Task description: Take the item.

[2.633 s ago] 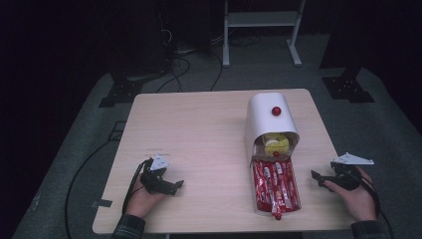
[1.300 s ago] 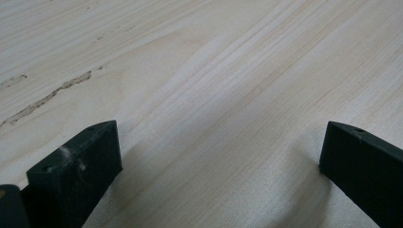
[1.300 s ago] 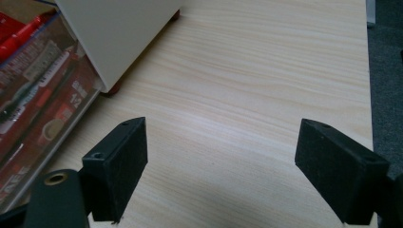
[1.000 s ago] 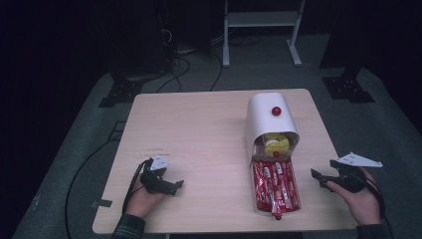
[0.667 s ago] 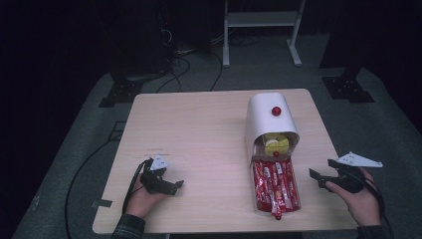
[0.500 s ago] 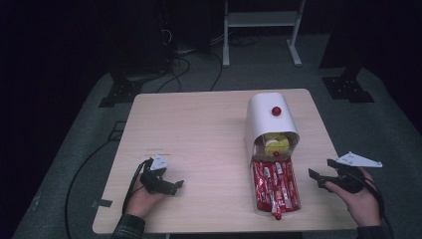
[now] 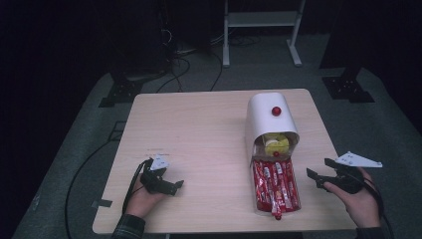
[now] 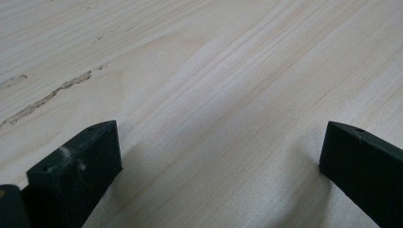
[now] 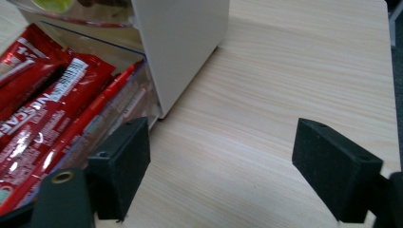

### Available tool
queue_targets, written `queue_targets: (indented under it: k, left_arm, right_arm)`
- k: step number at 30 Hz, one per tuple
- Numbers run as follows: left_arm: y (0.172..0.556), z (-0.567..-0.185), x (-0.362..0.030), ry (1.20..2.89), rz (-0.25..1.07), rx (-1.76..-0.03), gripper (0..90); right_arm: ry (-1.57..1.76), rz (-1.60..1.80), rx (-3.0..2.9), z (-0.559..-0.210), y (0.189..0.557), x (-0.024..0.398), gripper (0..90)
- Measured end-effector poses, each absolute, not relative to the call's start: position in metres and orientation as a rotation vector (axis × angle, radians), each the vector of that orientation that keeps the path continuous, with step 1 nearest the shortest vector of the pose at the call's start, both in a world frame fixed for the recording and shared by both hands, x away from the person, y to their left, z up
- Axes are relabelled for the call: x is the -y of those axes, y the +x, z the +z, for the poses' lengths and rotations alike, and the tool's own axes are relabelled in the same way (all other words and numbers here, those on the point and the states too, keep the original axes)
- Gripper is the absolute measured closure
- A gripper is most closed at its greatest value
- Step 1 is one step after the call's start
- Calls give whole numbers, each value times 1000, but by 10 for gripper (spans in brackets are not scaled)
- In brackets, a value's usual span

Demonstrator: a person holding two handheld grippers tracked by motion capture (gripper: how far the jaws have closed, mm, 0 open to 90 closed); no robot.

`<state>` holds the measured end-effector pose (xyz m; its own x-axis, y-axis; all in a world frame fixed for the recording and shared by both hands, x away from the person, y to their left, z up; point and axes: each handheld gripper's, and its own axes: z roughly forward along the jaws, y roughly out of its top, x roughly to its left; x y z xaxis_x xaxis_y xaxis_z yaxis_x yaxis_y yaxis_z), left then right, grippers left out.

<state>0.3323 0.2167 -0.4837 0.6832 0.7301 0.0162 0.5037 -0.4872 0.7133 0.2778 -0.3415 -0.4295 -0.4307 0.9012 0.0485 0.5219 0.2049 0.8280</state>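
Your right gripper point(image 7: 318, 179) has its fingers point(image 9: 121, 164) spread wide with nothing between them, just beside the drawer of red snack packets point(image 7: 275, 186) pulled out of the white dispenser point(image 7: 268, 119). Your left gripper point(image 7: 171, 186) also has its fingers point(image 8: 78, 166) wide apart over bare worktop point(image 7: 199, 134), well apart from that dispenser on its left side.

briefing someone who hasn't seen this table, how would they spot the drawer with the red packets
On the wooden table, find the white round-topped box with a red knob on the right half. The clear drawer is pulled out from its near end toward the person, and it alone holds red snack packets, unlike the yellow items above.
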Motion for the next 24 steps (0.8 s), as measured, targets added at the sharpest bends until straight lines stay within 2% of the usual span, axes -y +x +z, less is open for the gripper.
queue_targets:
  k: [24]
  left_arm:
    - [332,-484,-217,2192,416,-942,0]
  right_arm:
    - [1272,1164,-2060,-420,272,326,220]
